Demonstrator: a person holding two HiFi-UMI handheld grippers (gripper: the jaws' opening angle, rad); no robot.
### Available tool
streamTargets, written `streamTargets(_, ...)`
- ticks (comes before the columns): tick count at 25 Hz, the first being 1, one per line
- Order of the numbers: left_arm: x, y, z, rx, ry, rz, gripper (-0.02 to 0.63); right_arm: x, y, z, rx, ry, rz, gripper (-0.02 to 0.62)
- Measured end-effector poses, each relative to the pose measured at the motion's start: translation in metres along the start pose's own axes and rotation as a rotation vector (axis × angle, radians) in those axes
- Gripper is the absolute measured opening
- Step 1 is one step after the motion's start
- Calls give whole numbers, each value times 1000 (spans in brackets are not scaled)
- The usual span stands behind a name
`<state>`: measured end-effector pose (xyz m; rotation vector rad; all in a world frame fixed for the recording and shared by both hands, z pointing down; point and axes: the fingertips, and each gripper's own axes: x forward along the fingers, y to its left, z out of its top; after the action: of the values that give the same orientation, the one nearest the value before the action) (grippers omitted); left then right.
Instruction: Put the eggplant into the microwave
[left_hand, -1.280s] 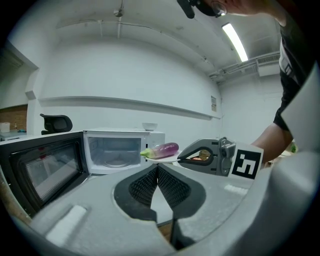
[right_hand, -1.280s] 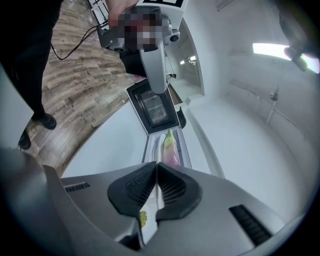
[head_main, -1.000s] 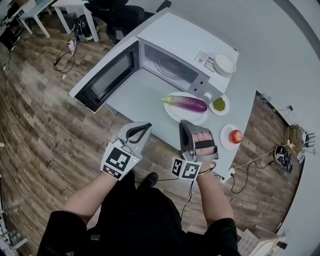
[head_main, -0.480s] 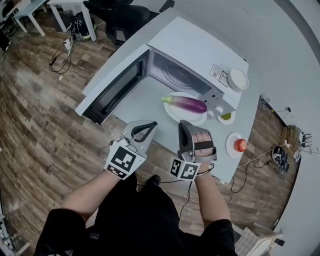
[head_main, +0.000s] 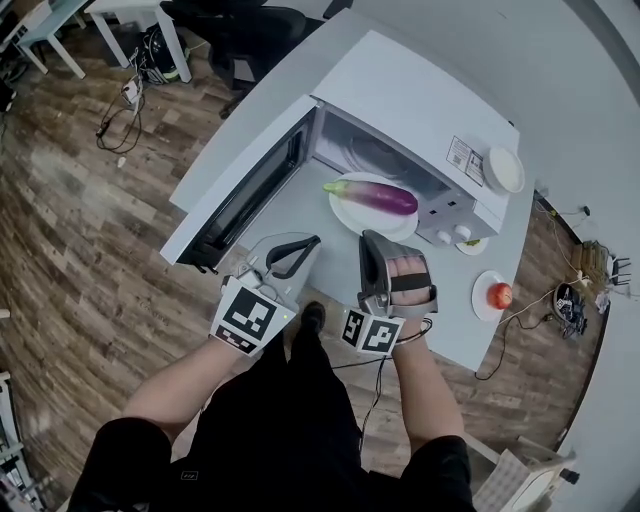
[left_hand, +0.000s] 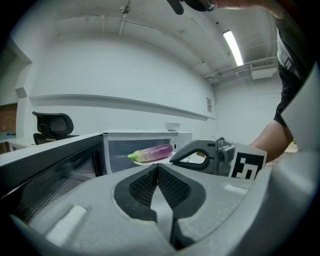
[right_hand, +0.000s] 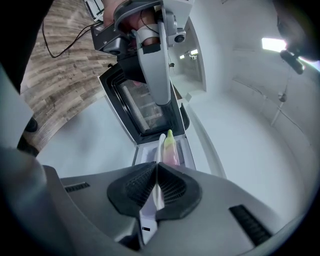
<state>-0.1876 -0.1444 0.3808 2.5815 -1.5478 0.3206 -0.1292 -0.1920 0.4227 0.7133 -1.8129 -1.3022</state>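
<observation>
The eggplant (head_main: 375, 196) lies on a plate (head_main: 348, 216) on the table (head_main: 298, 215), before the open microwave (head_main: 420, 100); an apple (head_main: 500, 294) sits farther right.

From your head, one camera looks steeply down over the desk (head_main: 285, 215). Those on the left tongs (left_hand: 157, 167) and right tongs (right_hand: 156, 167) look forward along their jaws. All three share the microwave (head_main: 420, 110).

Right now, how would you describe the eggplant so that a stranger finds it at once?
Find the white microwave with its door open. Just before its opening sits a white plate, and the eggplant lies across it. It is the only long purple thing, with a green stem end; the apple to the right is round and red.
</observation>
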Motion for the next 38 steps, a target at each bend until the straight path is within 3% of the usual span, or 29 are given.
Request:
streamTargets(21, 86, 46, -29, -25, 46, -5, 9, 117, 44, -50, -50, 7, 16, 23)
streamTargets(38, 125, 69, -38, -58, 68, 0, 9, 158, 55, -70, -32, 24, 66, 23)
